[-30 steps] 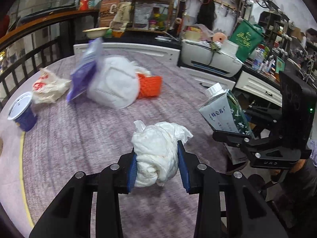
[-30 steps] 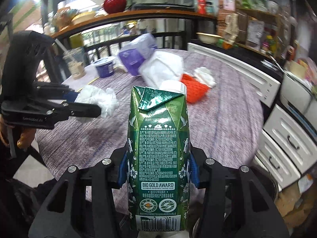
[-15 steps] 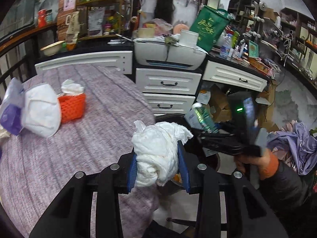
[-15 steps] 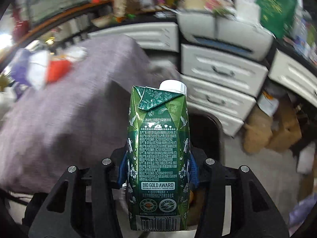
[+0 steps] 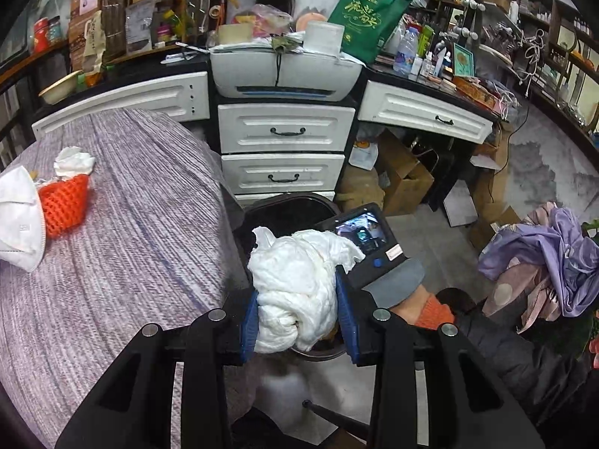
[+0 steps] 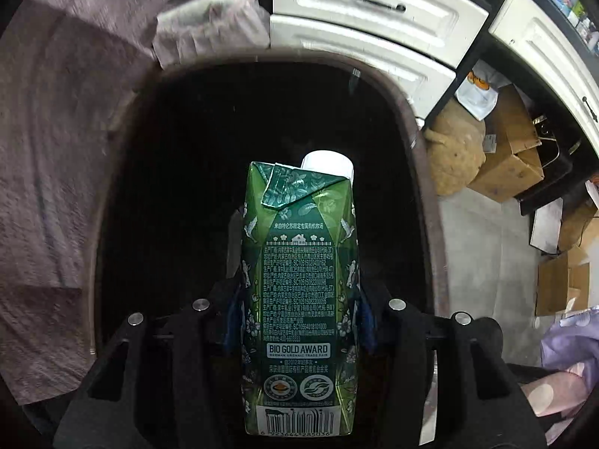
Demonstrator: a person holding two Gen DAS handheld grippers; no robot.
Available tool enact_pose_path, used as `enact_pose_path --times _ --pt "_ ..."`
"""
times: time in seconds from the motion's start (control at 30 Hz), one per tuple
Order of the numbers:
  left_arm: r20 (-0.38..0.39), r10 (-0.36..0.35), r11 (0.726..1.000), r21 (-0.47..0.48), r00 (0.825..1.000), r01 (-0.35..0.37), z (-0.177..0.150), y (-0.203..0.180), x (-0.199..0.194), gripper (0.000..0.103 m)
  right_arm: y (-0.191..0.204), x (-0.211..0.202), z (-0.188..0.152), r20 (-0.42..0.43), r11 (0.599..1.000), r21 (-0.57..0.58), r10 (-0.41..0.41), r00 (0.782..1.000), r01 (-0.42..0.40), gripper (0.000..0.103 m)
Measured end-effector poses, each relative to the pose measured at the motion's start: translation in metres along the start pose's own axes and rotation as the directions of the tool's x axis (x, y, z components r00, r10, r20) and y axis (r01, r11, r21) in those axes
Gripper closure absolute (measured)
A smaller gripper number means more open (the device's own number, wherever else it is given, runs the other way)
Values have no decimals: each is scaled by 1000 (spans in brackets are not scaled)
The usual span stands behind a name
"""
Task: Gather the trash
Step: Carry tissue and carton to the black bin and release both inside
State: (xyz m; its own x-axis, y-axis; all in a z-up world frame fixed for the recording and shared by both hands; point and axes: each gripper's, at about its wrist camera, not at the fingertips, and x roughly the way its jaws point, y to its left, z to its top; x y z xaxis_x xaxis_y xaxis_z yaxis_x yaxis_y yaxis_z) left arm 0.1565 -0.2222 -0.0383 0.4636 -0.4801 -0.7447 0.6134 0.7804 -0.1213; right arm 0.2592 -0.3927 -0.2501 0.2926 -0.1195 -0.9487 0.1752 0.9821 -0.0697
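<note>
A round surface (image 5: 142, 232) under a mauve woven cloth is filling the left side. Behind its far edge, white drawers (image 5: 286, 133) with dark handles are standing under a black counter (image 5: 430, 82), which is carrying a white printer (image 5: 284, 75) and a green bag (image 5: 368, 15). Crowded shelves (image 5: 146, 11) are lining the back wall. Cardboard boxes (image 5: 404, 176) are sitting on the grey floor (image 6: 483, 247) beside the drawers.

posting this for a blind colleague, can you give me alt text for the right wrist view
The right claw holds a green milk carton with a white cap, pointing down over the dark open mouth of a trash bin. A purple tablecloth hangs at left; white drawers and cardboard boxes lie behind.
</note>
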Motion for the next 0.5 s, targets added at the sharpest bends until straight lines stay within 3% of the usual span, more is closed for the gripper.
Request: enact_pose_path --times 0.1,0.13,0.27,0.5 --pt "-18 -1 1000 8 1000 1 0 -4 8 67 1 -3 -5 16 999 -7 -31 999 31 30" --pt "-24 -3 1000 8 1000 3 0 -5 10 67 1 -9 -7 34 999 -8 -33 999 33 28" --pt "-38 -6 1000 26 999 7 3 -12 20 67 -11 -33 -13 95 999 20 -38 995 37 28" --pt "-77 -10 999 50 997 14 11 -25 47 67 -46 -90 -40 206 991 84 -118 971 102 28"
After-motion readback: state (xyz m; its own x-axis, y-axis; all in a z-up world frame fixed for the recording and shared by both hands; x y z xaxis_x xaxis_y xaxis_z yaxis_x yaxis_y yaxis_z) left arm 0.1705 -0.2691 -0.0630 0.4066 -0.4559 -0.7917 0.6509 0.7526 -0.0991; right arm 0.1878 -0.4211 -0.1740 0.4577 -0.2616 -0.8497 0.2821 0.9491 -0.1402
